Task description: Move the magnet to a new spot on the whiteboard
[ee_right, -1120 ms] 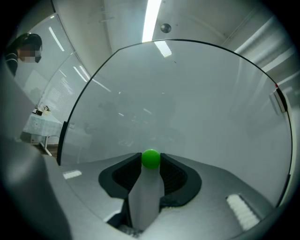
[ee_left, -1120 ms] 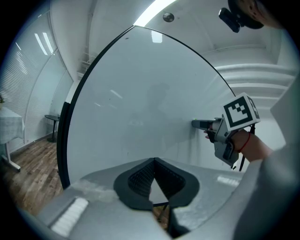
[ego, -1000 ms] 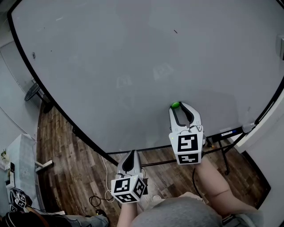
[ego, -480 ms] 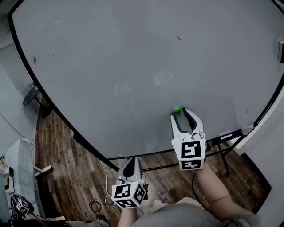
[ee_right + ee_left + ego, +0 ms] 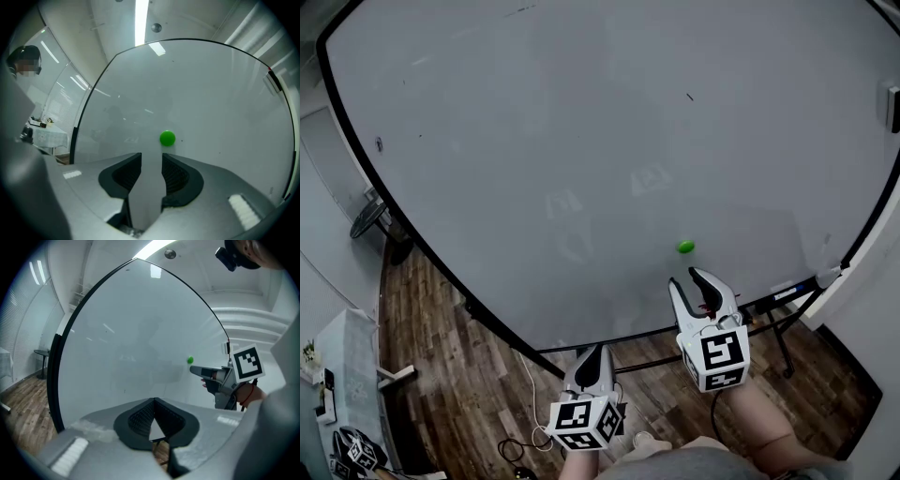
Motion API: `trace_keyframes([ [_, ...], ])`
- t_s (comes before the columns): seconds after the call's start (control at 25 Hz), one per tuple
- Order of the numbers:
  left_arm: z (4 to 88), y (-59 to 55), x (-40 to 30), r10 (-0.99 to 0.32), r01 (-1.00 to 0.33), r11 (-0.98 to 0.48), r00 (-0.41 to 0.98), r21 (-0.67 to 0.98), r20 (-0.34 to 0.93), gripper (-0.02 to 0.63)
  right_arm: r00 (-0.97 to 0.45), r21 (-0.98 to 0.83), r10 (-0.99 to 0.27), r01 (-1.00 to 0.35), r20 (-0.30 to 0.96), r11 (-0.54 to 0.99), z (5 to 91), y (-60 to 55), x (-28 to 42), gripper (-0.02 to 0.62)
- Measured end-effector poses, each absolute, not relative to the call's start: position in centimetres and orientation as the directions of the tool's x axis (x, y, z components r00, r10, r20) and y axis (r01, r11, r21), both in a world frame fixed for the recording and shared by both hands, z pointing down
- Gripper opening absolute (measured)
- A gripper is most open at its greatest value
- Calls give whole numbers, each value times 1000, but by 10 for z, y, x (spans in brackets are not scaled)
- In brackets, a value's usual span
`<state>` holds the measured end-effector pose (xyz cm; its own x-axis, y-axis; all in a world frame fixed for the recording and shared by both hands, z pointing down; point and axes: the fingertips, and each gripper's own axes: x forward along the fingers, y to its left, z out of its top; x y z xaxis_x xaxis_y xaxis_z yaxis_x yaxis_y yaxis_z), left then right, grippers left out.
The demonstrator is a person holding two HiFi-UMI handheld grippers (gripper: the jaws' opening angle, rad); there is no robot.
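Note:
A small round green magnet [image 5: 685, 247] sticks to the lower right of the big whiteboard [image 5: 581, 141]. My right gripper [image 5: 684, 277] hangs just below it, a short gap away and not touching. Its jaws are apart and closing, with nothing between them. In the right gripper view the magnet [image 5: 167, 138] sits just above the gap of the right gripper [image 5: 151, 157]. My left gripper [image 5: 592, 349] is lower and to the left, off the board, with its tips together and empty. The left gripper view shows the left gripper [image 5: 153, 400], the magnet [image 5: 190, 360] and the right gripper [image 5: 194, 370] side-on.
The whiteboard stands on a black frame with legs [image 5: 773, 328] over a wooden floor [image 5: 441, 356]. A marker tray [image 5: 787, 287] runs along the board's lower right edge. A cable [image 5: 517, 427] lies on the floor, and a fan base [image 5: 367, 202] stands at the left.
The right gripper has let go of the magnet and drawn back down from the board. The magnet stays stuck where it was set. The left gripper has hardly shifted.

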<state>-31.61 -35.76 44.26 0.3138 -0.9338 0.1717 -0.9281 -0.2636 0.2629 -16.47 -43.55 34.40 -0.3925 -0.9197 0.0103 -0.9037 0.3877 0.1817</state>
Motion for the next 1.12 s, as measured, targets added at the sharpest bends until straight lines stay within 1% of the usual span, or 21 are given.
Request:
trace_keyframes([
  [0.08, 443, -357, -313, -931, -927, -272, 321, 259, 171, 3, -398, 176, -917, -902, 13, 394, 348, -427, -166, 109],
  [0.32, 439, -346, -305, -935, -930, -272, 316, 247, 163, 3, -396, 146, -918, -909, -10, 391, 352, -400, -158, 4],
  [0.68, 428, -284, -264, -941, -934, -269, 307, 235, 144, 3, -439, 119, -898, -891, 26, 439, 364, -325, -127, -2],
  [1.12, 415, -193, -214, -942, -938, -279, 309, 208, 133, 3, -462, 107, -886, -880, 34, 463, 371, -227, -83, -2],
])
